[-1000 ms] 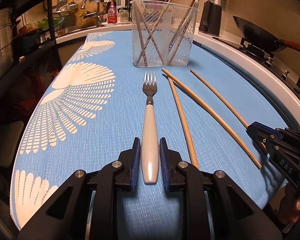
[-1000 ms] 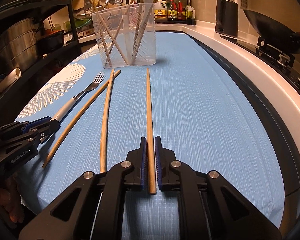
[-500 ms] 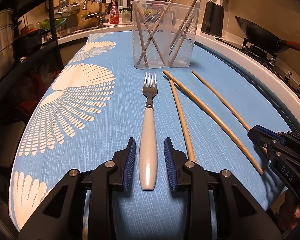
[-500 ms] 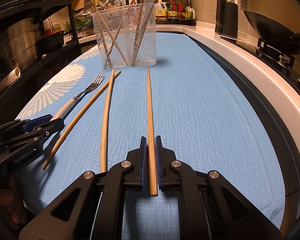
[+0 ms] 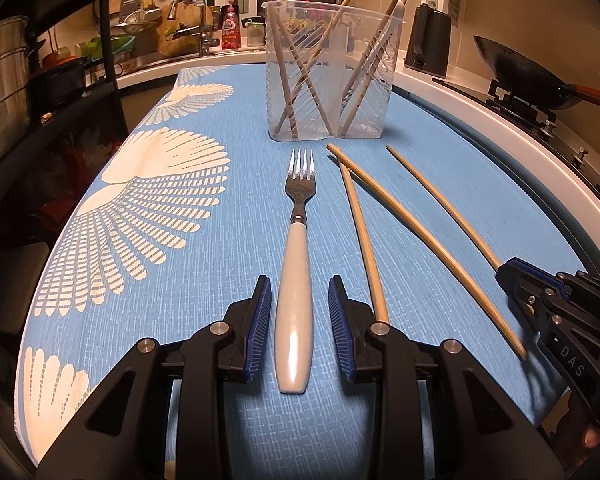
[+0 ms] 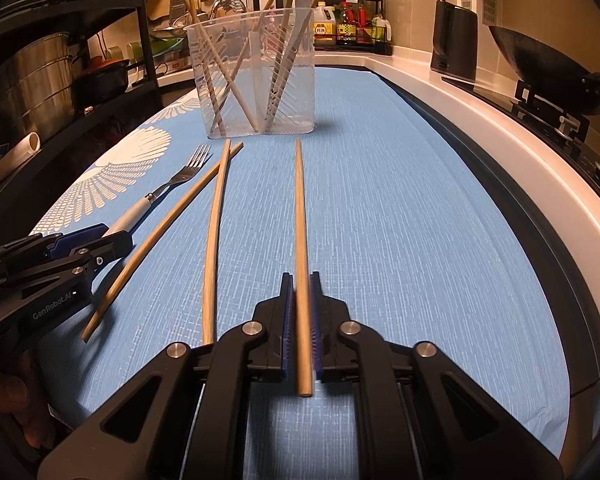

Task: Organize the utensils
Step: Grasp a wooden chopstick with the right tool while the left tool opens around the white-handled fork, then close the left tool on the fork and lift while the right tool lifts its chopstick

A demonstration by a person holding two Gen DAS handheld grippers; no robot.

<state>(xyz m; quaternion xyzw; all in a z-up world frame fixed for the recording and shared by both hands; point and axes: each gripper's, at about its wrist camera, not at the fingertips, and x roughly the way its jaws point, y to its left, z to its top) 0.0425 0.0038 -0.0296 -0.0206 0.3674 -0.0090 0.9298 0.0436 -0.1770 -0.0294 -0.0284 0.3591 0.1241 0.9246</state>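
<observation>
- The left gripper (image 5: 299, 316), low in the centre of its own view, has its blue pads spread on either side of the white-handled fork (image 5: 297, 280), with a clear gap on each side; half a second ago they stood the same, a second ago they were tight against the handle. So the fork is let go and lies flat on the blue tablecloth (image 5: 228, 208).
- The right gripper (image 6: 302, 320) has pressed its pads together on the near end of one chopstick (image 6: 300, 232), slightly tighter than before; I judge the lift comes next.
- Two more chopsticks (image 6: 214, 224) lie crossed left of it.
- At upper centre stands the clear plastic utensil holder (image 5: 330, 76), already holding chopsticks, with the fork's tines pointing at it.
</observation>
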